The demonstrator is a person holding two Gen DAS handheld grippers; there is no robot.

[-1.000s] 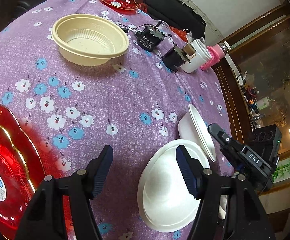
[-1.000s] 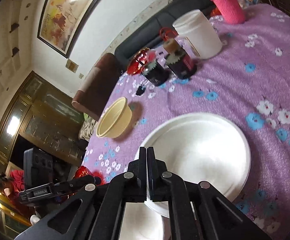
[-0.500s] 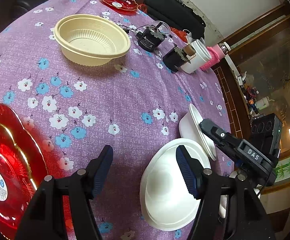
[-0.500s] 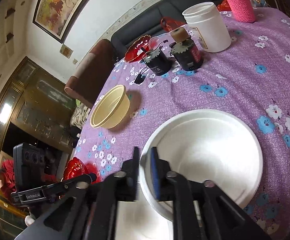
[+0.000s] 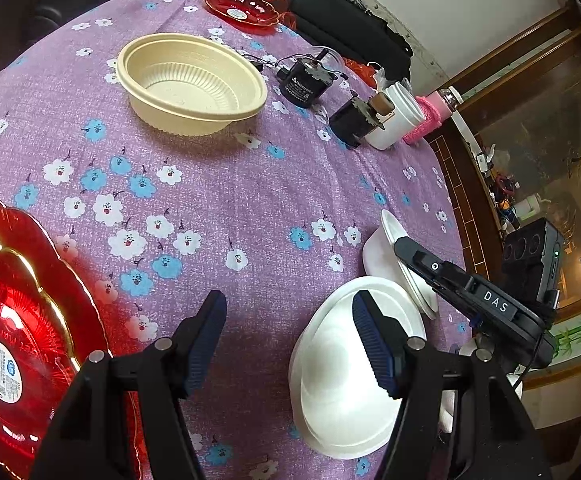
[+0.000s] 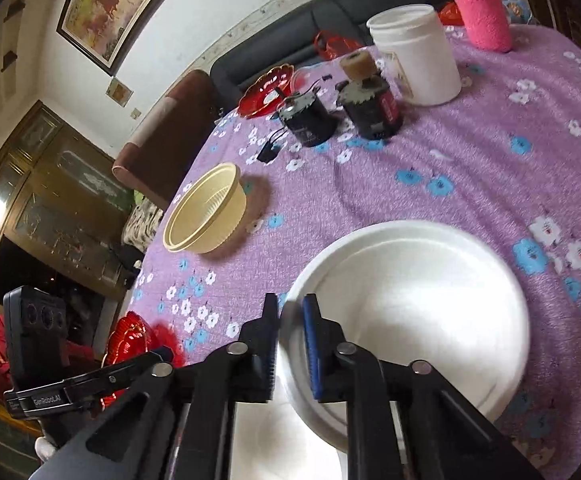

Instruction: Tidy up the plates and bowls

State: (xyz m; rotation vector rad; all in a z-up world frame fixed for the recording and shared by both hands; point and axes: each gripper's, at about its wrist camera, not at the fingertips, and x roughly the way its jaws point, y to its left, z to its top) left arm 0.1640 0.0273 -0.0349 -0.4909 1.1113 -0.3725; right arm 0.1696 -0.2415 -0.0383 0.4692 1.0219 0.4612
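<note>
A white bowl lies tilted on the purple flowered cloth, leaning against a second white bowl that is upside down. My right gripper has the tilted bowl's near rim between its pads and its jaws are closing on it. In the left wrist view that gripper meets the tilted bowl from the right. My left gripper hangs open over the cloth with nothing in it, its right finger above the upturned bowl. A cream ribbed bowl sits farther back. A large red plate lies at the left.
A small red plate sits at the far edge near a dark sofa. Two black cylindrical gadgets, a white jar and a pink-sleeved bottle stand at the back. The table edge runs close to the white bowls on the right.
My right gripper's jaws were shut in front of the white bowl's rim, spread apart, and now sit narrow around that rim. The left gripper has stayed put.
</note>
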